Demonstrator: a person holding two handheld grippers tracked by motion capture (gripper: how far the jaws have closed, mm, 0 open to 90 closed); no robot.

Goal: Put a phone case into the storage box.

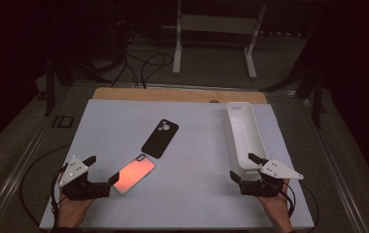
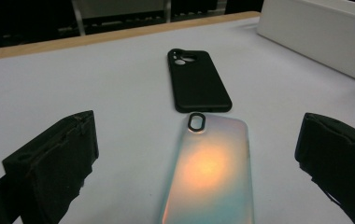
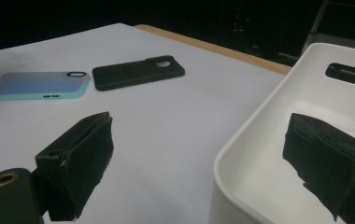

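Observation:
An iridescent phone case (image 1: 134, 174) (image 2: 213, 172) (image 3: 35, 85) lies back up on the white table mat (image 1: 197, 194). A black phone case (image 1: 160, 138) (image 2: 198, 81) (image 3: 136, 72) lies just beyond it. My left gripper (image 1: 104, 168) (image 2: 196, 158) is open, one jaw on each side of the iridescent case's near end, not touching it. A long white bin (image 1: 243, 138) (image 2: 320, 32) (image 3: 245, 135) stands at the right and looks empty. My right gripper (image 1: 243, 165) (image 3: 203, 158) is open at the bin's near end, one jaw over the inside, the other outside above the mat.
A wooden table edge (image 1: 173, 94) runs along the back of the mat. Beyond it on the dark floor are a pale metal stand (image 1: 216, 29) and loose cables (image 1: 148, 63). Bare mat lies between the two grippers.

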